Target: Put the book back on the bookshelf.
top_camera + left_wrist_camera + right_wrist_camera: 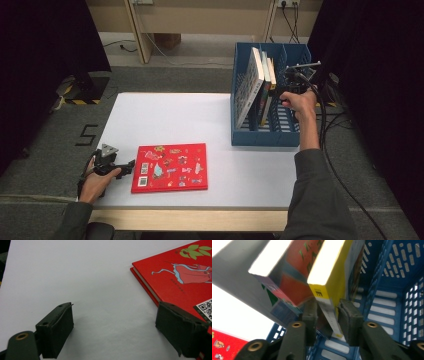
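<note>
A red picture book (170,167) lies flat near the front of the white table (190,115). My left gripper (129,168) rests just left of it. In the left gripper view its jaws (115,315) stand wide apart with only bare table between them, the right one by the red book's (180,272) near corner. Three books lean left inside a blue rack (265,137). My right gripper (283,91) is shut on the rightmost of them, a yellow-edged book (271,72). The right gripper view shows the pads (348,313) clamping that yellow book (332,272) at its lower corner.
A large grey-backed book (249,85) and a colourful middle book (287,277) lean beside the held one. The rack's slotted blue walls (392,277) close in on the right gripper. Cables trail off the table's right side. Dark curtains flank both sides.
</note>
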### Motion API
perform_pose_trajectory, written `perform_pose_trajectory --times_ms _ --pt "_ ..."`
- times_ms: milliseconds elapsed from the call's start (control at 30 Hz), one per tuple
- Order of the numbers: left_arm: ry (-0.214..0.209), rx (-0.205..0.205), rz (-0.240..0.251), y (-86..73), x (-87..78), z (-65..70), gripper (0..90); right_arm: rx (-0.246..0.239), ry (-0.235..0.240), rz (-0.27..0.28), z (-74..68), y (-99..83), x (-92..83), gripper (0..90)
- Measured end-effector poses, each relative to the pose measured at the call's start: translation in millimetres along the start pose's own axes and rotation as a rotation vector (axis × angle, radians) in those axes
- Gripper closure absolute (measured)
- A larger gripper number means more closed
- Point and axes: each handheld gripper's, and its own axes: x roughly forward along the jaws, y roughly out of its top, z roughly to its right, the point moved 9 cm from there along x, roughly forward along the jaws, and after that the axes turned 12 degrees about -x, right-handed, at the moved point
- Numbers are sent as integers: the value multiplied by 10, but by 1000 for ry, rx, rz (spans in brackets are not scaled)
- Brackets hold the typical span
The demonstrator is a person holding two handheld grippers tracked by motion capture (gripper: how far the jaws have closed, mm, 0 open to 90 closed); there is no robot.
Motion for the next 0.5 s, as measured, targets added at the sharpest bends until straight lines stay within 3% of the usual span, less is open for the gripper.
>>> perform_pose_trajectory --times_ms 267,500 --pt "-2 -4 -4 0 2 -2 137 12 12 38 -22 42 113 733" --pt "-4 -3 -7 -3 -1 -4 138 6 15 27 -33 28 119 716"
